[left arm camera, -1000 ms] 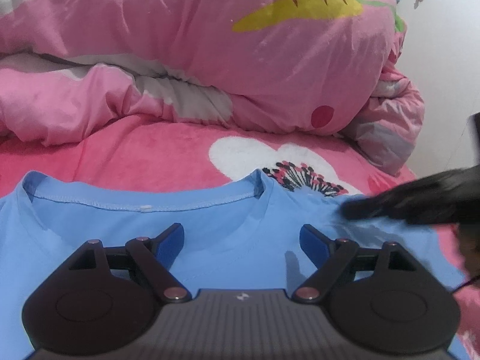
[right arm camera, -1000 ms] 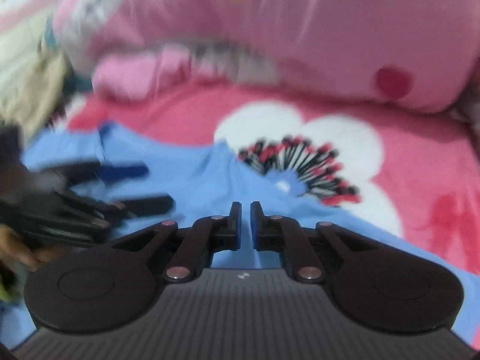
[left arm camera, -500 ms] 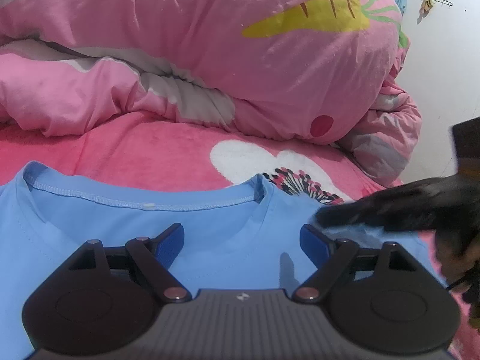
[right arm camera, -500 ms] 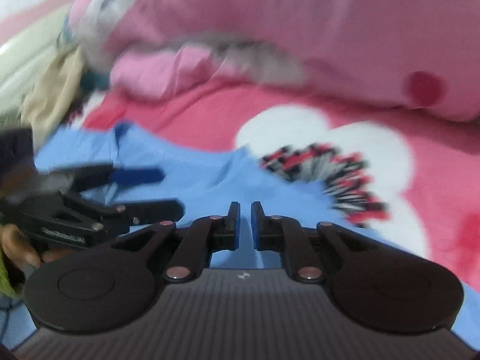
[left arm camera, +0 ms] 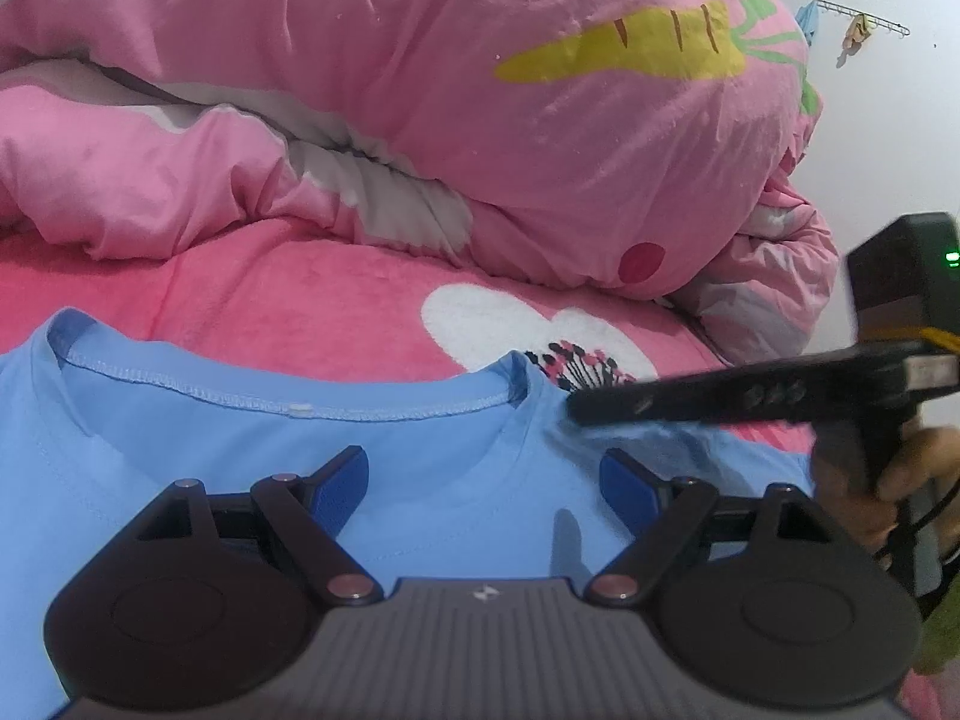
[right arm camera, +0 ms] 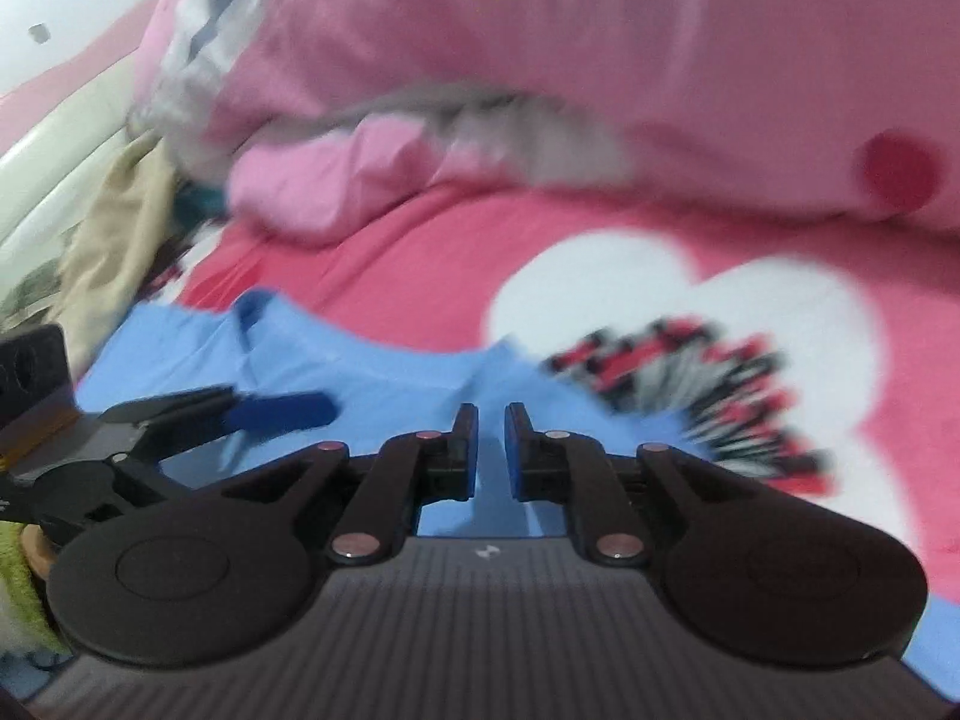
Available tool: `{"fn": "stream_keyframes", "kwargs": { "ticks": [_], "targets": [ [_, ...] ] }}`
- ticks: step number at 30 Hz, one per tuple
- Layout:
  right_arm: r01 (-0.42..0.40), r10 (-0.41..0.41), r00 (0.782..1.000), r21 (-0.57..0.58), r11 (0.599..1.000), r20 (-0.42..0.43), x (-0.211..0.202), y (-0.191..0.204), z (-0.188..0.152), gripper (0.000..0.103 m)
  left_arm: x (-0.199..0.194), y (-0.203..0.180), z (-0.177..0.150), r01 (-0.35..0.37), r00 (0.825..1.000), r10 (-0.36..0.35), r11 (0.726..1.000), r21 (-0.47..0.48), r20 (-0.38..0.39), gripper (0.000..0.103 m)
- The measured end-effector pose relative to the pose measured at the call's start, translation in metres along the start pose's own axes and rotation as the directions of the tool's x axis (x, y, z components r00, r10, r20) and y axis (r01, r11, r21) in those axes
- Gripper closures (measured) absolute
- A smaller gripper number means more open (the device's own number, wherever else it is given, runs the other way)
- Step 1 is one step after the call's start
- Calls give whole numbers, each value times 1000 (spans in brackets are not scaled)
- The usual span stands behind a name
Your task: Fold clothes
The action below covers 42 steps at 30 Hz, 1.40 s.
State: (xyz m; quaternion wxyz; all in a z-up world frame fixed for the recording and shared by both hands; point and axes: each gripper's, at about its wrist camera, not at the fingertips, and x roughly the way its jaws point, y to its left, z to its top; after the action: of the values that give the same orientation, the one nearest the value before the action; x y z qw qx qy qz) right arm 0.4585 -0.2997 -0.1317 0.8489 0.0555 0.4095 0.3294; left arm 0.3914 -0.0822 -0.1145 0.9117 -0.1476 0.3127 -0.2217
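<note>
only r wrist view shows beige cloth point(right arm camera: 114, 240) beside blue shirt point(right arm camera: 384, 384).

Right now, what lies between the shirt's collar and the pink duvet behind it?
Only bare pink blanket with its white flower print separates the blue shirt's collar from the heaped duvet; the left wrist view shows it clearly.

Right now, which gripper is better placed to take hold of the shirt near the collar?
Left. The left gripper is open, with its fingers spread over the blue shirt just below the collar. The right gripper is nearly shut and holds nothing, so it would have to open first.
</note>
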Motion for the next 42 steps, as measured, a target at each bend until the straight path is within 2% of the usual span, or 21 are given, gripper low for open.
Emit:
{"fn": "stream_keyframes", "kwargs": {
  "ticks": [3,6,8,10,13,16,19,22,24,26,28,29,32,35,40,42],
  "targets": [
    [91,-96,993,70,993,73,18,-21,14,102,-1,2,0,9,1000,-9,1000,-11,8,18],
    [193,-227,964,219,956,141,1,-42,19,98,-4,4,1,18,1000,-18,1000,-21,25,18],
    [181,-229,961,273,945,157,-25,-47,11,95,-10,2,2,23,998,-22,1000,-20,54,18],
    [186,-237,956,267,945,174,-59,-35,0,95,-21,-3,7,25,995,-24,1000,-9,95,18],
    [219,-266,939,218,951,216,-121,-5,-9,94,-48,-16,24,33,990,-32,999,-5,134,18],
    [230,-266,922,153,961,280,-166,36,-5,91,-95,-26,50,38,989,-38,999,2,144,18],
    [181,-212,917,119,976,337,-188,70,-3,85,-155,-26,77,-10,986,-1,998,67,164,17],
    [127,-144,924,72,989,353,-189,98,-3,85,-221,-2,91,-113,976,86,986,126,200,11],
    [100,-104,936,30,995,336,-176,115,-3,85,-250,24,91,-205,965,176,968,141,194,10],
    [69,-63,953,-9,998,295,-151,126,-2,85,-271,53,87,-300,945,273,942,147,180,10],
    [53,-38,971,-59,997,235,-119,133,1,85,-271,84,75,-366,926,348,922,128,143,10],
    [40,-23,979,-80,996,201,-100,139,4,85,-265,100,68,-379,923,368,919,110,112,11],
    [9,6,995,-151,989,99,-42,157,10,85,-238,142,43,-390,920,389,919,46,38,13],
    [-17,18,1000,-245,969,1,20,173,13,86,-211,162,24,-400,917,399,917,17,7,17],
    [-37,-4,994,-371,928,-109,90,180,10,87,-184,179,2,-456,889,457,889,44,-17,17],
    [-31,-6,995,-341,939,-105,103,167,16,90,-187,188,-3,-476,878,477,878,41,-19,17]
  ]
}}
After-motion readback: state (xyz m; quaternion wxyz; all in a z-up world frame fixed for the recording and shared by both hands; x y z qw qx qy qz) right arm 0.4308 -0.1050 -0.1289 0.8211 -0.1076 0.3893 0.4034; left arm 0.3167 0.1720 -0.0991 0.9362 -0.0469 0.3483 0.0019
